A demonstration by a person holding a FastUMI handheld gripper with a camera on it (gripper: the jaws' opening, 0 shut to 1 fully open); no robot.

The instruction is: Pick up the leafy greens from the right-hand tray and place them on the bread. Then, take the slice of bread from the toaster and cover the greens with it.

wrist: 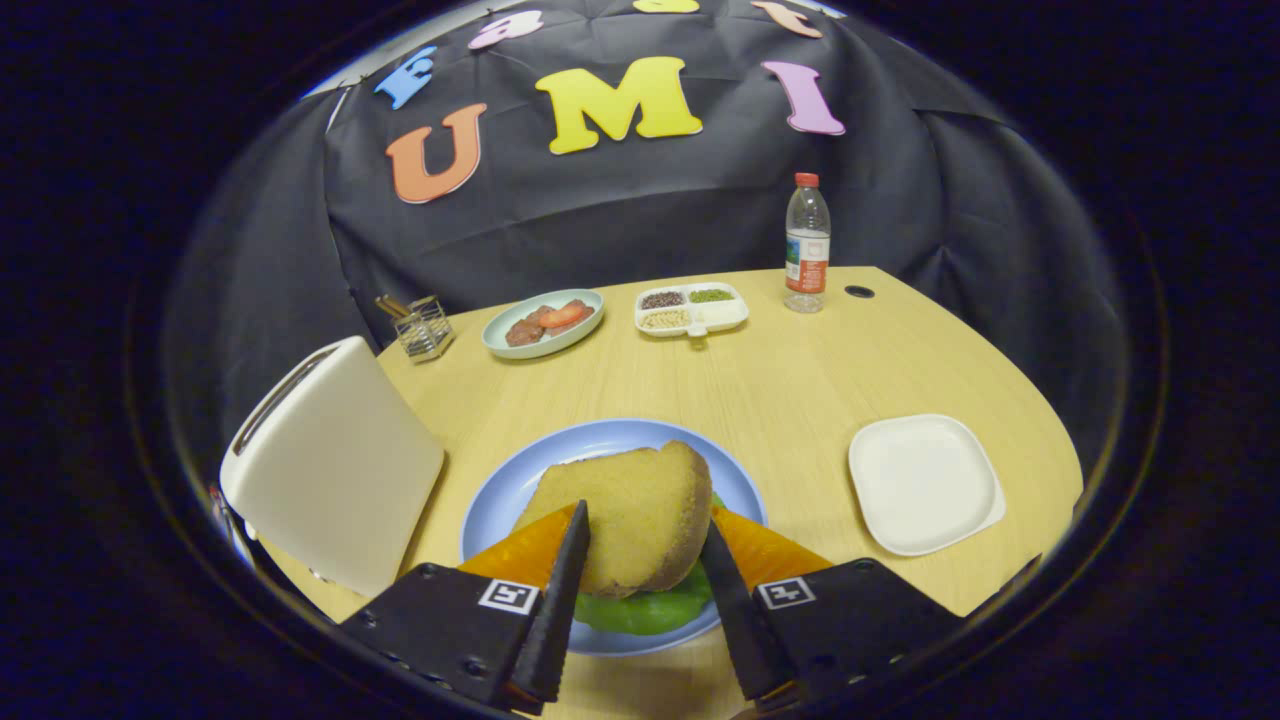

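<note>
Item 1: gripper (645,550), fingers either side of a golden-brown bread slice (630,515); whether they press on it or merely flank it cannot be told.

Item 2: that slice lies over crinkled green leafy greens (640,610), which peek out beneath its near edge. Both sit on a round pale-blue plate (600,440) near the table's front edge. Judged: greens already covered, task close to done.

Item 3: cream-white slot toaster (330,465), left of the plate at the table's left edge.

Item 4: square white tray (925,485), toward the right edge, nothing on it.

Item 5: light wooden table (780,370).

Item 6, far edge: small metal rack (422,328), pale-green plate of red food (545,322), white divided dish (692,308), clear plastic bottle with red cap (806,245).
</note>
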